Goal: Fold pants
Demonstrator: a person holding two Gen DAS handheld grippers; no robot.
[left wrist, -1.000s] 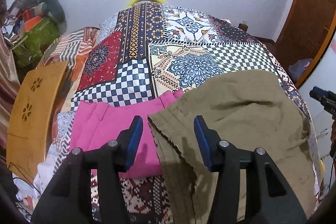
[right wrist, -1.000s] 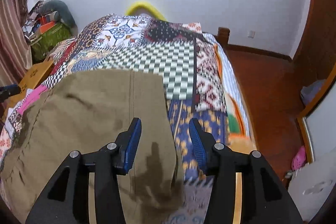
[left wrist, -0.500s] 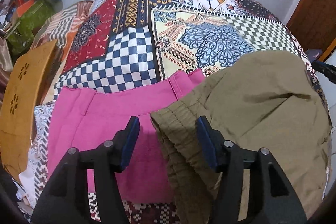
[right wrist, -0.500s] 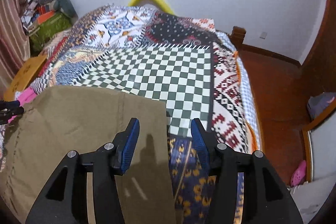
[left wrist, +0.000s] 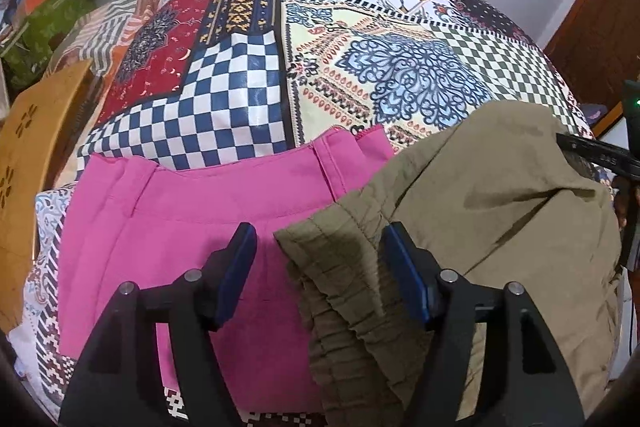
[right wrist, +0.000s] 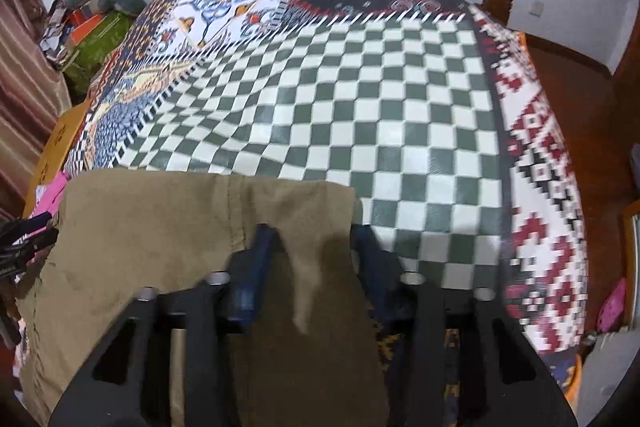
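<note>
Olive-brown pants (left wrist: 492, 227) lie spread on the patchwork bedspread (left wrist: 248, 91). Their elastic waistband corner (left wrist: 320, 247) sits between the fingers of my open left gripper (left wrist: 318, 247), which hovers low over it. In the right wrist view the pants (right wrist: 168, 227) fill the lower left. My right gripper (right wrist: 312, 239) is open, its fingers straddling the pants' far right corner (right wrist: 340, 195), close to the cloth. The right gripper also shows at the right edge of the left wrist view (left wrist: 592, 153).
Folded pink pants (left wrist: 192, 211) lie left of the olive pair, partly under it. A wooden board (left wrist: 28, 147) stands at the bed's left side. Bags and clutter (right wrist: 92, 27) sit in the left corner. Wooden floor (right wrist: 572, 75) lies right of the bed.
Both grippers have moved forward and down toward the pants. The left now straddles the waistband corner, the right the far right corner. Both stay open.
</note>
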